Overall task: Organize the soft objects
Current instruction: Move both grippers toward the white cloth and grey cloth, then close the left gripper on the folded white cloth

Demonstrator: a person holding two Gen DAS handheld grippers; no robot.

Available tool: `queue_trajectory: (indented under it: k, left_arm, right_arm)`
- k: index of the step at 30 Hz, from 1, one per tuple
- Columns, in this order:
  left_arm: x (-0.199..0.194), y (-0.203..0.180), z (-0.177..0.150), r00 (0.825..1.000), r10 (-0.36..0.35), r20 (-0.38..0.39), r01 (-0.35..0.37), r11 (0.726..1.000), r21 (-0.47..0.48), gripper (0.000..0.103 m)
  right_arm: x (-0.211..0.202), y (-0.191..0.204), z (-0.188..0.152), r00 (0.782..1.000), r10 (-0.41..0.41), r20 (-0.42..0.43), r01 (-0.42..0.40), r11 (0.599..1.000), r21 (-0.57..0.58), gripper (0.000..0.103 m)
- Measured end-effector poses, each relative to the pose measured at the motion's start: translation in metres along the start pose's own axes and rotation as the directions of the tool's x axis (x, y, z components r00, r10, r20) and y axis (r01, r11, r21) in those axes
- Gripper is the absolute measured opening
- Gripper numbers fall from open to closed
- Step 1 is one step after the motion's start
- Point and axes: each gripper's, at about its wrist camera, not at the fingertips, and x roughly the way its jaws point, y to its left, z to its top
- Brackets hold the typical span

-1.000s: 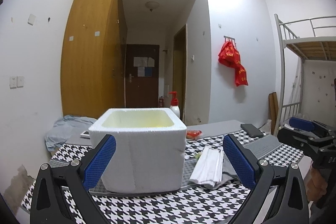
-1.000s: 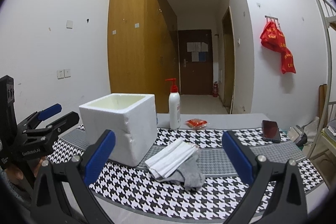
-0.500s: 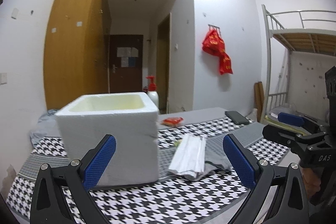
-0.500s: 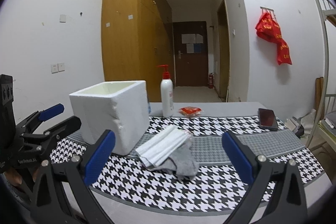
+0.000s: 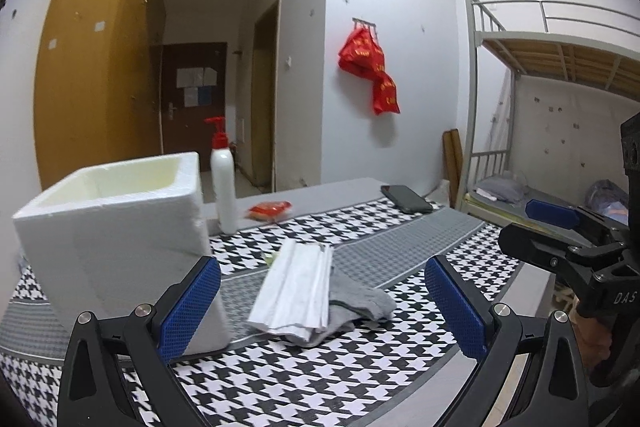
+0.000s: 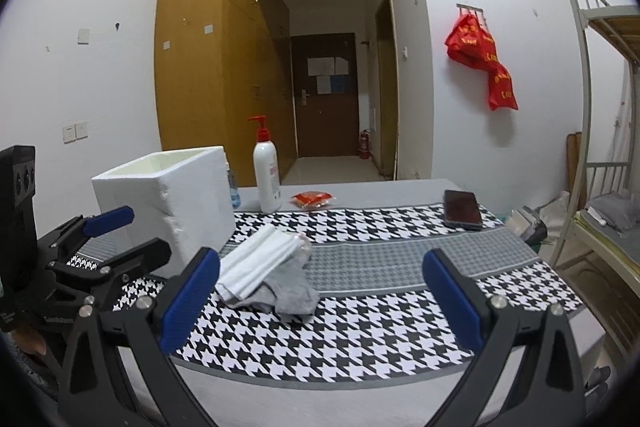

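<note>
Two grippers, both spread wide and holding nothing: left gripper (image 5: 322, 301) and right gripper (image 6: 320, 291) hover over the table's near edge. White folded cloth (image 5: 296, 287) lies on top of grey sock (image 5: 358, 301), mid-table on the houndstooth cloth (image 5: 304, 379). Foam box (image 5: 116, 227) stands just beside them toward the left edge. Pump bottle (image 6: 267, 171), red packet (image 6: 312, 199) near the far edge; phone (image 6: 462, 209) toward the far right corner.
</note>
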Motion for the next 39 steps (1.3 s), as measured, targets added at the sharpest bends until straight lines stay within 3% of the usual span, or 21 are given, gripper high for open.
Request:
queue_trajectory:
  k: [16,27,39]
  left_arm:
    - [0.034,-0.005,-0.003,0.997,0.009,-0.077,-0.008,1.0,0.003,0.102]
    - [0.065,0.002,-0.004,0.987,0.006,-0.161,-0.013,0.999,-0.046,0.1]
    - [0.078,0.012,-0.005,0.981,0.066,-0.183,-0.074,0.996,-0.041,0.1]
  right_arm:
    - [0.02,-0.018,-0.008,0.998,0.019,-0.051,-0.017,0.999,0.038,0.102]
    - [0.043,-0.028,-0.013,0.994,0.012,-0.107,-0.005,0.998,0.065,0.102]
    - [0.056,-0.033,-0.017,0.99,0.018,-0.14,-0.005,0.996,0.094,0.102]
